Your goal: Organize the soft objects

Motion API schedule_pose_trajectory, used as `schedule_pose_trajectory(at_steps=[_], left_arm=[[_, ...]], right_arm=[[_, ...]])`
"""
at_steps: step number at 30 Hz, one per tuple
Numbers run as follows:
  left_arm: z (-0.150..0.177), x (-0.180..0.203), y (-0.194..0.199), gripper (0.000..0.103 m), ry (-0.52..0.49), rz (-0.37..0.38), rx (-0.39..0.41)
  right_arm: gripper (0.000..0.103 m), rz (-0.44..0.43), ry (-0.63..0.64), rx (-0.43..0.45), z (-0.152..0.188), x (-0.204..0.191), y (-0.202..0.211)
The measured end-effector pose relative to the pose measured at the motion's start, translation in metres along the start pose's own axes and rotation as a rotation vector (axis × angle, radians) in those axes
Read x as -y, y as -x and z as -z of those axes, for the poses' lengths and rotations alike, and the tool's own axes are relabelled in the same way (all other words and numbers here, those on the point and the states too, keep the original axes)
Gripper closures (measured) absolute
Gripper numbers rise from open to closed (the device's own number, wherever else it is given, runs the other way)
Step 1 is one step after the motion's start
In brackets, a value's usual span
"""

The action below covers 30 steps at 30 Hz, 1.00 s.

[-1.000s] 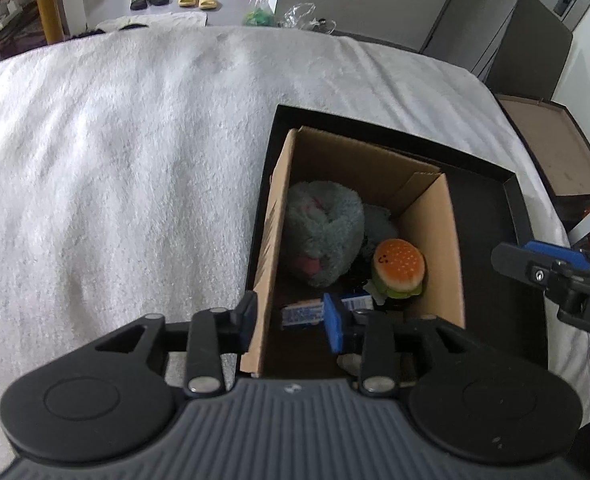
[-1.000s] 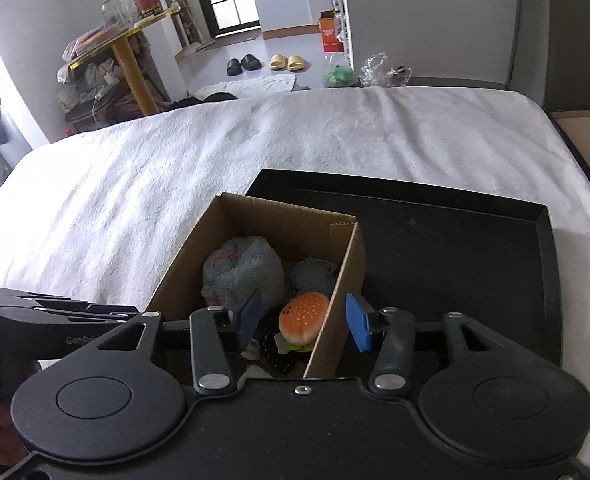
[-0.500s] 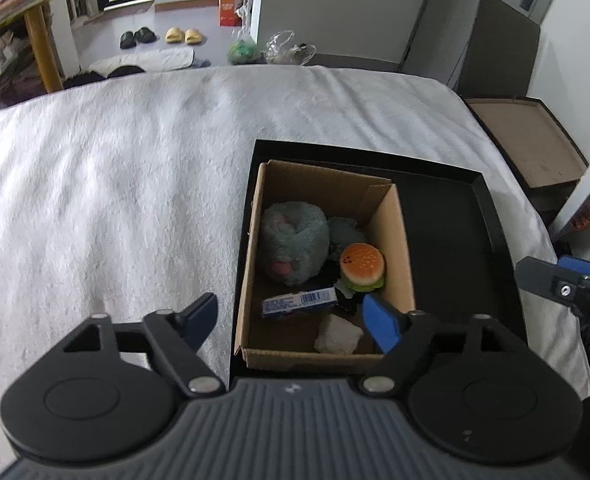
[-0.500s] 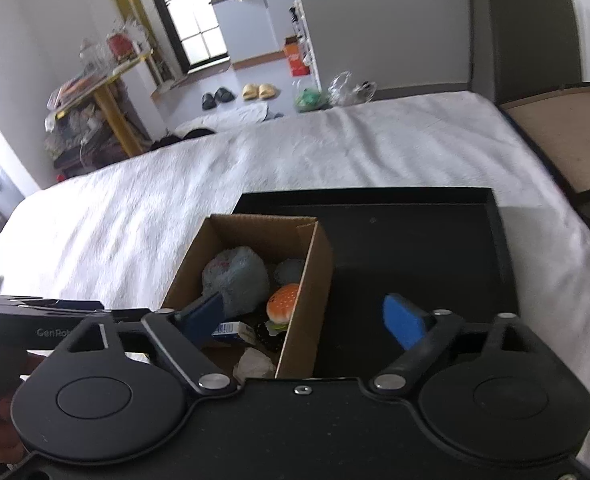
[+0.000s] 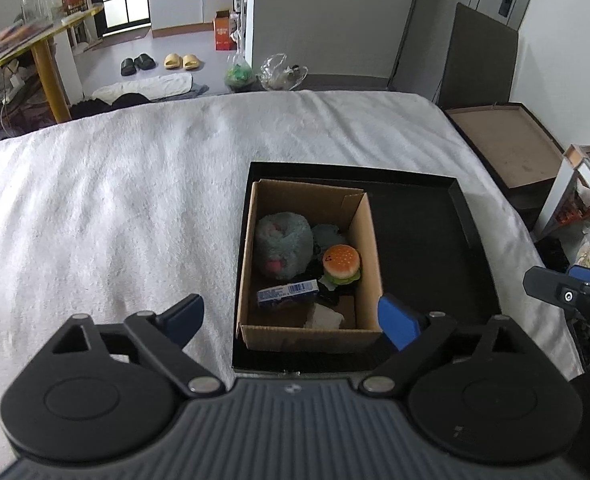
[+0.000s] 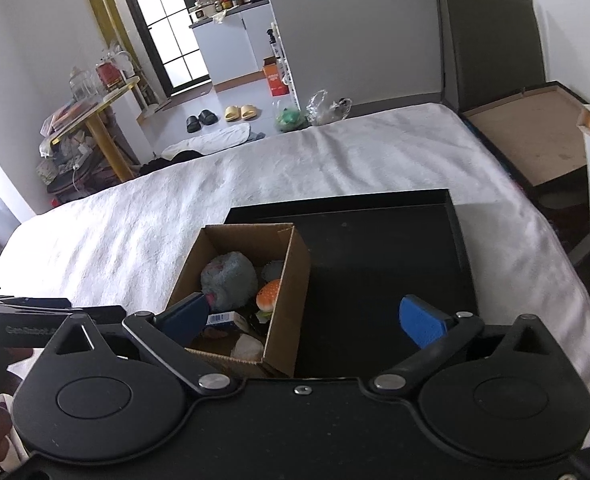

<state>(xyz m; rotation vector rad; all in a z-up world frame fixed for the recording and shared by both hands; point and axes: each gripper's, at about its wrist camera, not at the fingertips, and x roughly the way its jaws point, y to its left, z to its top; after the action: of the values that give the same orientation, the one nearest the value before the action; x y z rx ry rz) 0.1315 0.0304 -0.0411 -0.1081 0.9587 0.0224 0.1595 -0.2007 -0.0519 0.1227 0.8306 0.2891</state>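
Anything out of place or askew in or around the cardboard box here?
Nothing is spilled or damaged. The box sits upright in the left part of the black tray, leaving the rest bare. Among the plush and burger toy lies a small blue carton, which doesn't look soft.

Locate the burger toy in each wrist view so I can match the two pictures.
Left wrist: the burger toy sits right of centre, inside the cardboard box, against its right wall.
Right wrist: the burger toy shows left of centre, partly hidden behind the box's right wall.
Shared landmark: the grey plush lies just left of the burger in both.
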Motion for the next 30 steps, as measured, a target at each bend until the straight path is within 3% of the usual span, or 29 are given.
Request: schedule_pose_trajectory(at_steps=[30], left_arm=[[0.033,0.022,0.1,0.008,-0.06,-0.017,0.117]], right_arm=[[0.0,0.061,0.041,0.098,0.024,-0.012,0.092]])
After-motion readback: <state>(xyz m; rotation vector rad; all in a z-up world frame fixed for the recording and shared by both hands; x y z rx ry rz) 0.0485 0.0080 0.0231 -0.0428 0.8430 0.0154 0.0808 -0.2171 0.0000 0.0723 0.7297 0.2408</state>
